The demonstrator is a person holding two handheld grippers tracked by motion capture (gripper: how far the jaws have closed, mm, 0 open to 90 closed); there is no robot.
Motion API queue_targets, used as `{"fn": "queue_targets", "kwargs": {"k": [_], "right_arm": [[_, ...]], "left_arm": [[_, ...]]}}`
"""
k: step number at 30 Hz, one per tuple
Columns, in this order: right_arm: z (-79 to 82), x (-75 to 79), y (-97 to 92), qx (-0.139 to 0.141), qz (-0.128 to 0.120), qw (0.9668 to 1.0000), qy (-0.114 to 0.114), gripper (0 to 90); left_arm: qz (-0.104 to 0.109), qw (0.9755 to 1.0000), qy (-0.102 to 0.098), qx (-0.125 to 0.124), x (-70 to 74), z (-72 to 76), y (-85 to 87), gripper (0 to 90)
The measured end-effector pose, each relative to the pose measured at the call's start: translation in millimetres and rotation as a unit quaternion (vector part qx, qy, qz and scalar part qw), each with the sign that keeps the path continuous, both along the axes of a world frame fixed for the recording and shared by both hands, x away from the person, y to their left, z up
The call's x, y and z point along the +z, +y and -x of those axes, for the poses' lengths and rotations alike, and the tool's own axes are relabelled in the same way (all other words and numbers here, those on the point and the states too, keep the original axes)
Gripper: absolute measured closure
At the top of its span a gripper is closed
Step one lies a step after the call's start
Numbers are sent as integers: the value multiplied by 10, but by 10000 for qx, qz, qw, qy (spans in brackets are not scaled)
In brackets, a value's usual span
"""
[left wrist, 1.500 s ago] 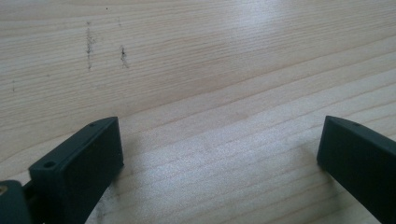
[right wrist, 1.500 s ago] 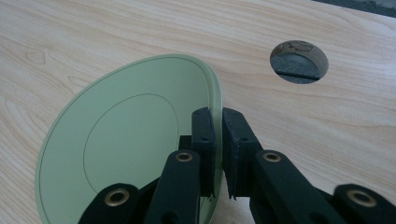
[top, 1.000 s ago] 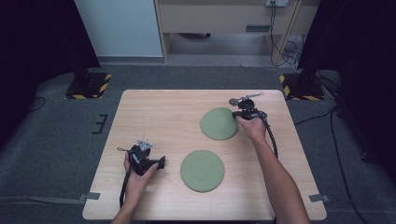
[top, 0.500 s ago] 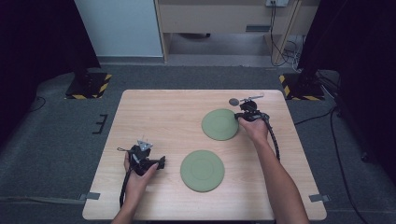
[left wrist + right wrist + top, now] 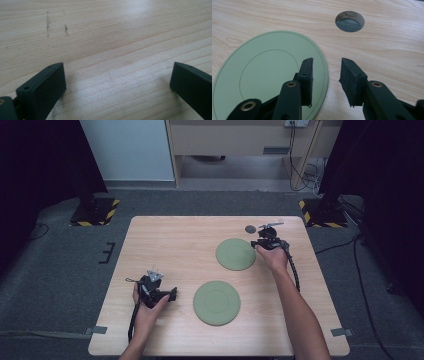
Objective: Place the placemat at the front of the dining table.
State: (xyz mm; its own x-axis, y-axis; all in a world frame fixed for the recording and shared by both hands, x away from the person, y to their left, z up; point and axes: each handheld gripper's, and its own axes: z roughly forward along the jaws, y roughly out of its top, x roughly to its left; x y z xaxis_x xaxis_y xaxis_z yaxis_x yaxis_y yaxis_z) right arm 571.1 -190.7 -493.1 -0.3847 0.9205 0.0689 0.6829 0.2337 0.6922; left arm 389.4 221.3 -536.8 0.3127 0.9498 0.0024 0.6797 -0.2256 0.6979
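Observation:
Two flat green plates lie on the wooden table (image 5: 175, 245). One plate (image 5: 236, 254) is at the right rear, the other plate (image 5: 216, 302) nearer the front. My right gripper (image 5: 257, 243) is at the rear plate's right rim. In the right gripper view its jaws (image 5: 327, 62) stand apart, one over the plate (image 5: 269, 72) and one over bare wood, gripping nothing. My left gripper (image 5: 171, 294) rests at the front left, pointing toward the near plate. Its jaws (image 5: 118, 75) are wide open over bare wood.
A round cable hole (image 5: 249, 228) (image 5: 350, 21) is cut in the table just behind the right gripper. Cables trail from both grippers toward the front edge. Grey carpet surrounds the table, with stand feet at both rear corners.
A second ago the rear plate was tilted up at the right gripper. It now lies flat and the jaws have let go. The left hand has not moved.

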Motion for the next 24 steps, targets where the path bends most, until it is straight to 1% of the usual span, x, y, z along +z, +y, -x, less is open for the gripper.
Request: {"fn": "queue_targets", "kwargs": {"k": [2,3,5,8,10,11,14,15,16,17,18,24], "right_arm": [[1,5,-1,-29,-7,10000,-3,576],[2,5,-1,-38,-5,10000,12,531],[3,2,-3,-54,-18,10000,47,478],[-2,-9,-7,-104,-46,9999,119,373],[-10,-22,-1,-97,-135,9997,185,334],[-12,-28,6,-95,-141,9996,207,307],[-24,-41,23,-193,-192,9992,288,246],[-28,-44,27,-218,-215,9990,315,213],[-28,-44,27,-218,-215,9990,315,213],[-39,-53,25,-239,-386,9978,474,163],[-38,-52,26,-227,-405,9977,485,155],[-12,-18,28,-198,-339,9983,435,127]], "left_arm": [[-1,10000,0,0,0,0,0,0],[1,10000,-1,1,0,0,0,0],[-1,10000,0,-1,0,0,0,0],[-2,10000,-1,0,0,0,0,0],[-3,10000,-1,-1,0,0,0,0],[-2,10000,-1,1,0,0,0,0],[-5,10000,-2,0,0,1,-1,0],[-5,10000,-4,0,0,1,-1,0],[-5,10000,-4,0,0,1,-1,0],[-7,10000,-4,0,0,1,-1,0],[-7,10000,-3,0,0,1,-1,0],[-6,10000,-4,1,0,1,-1,0]]}}
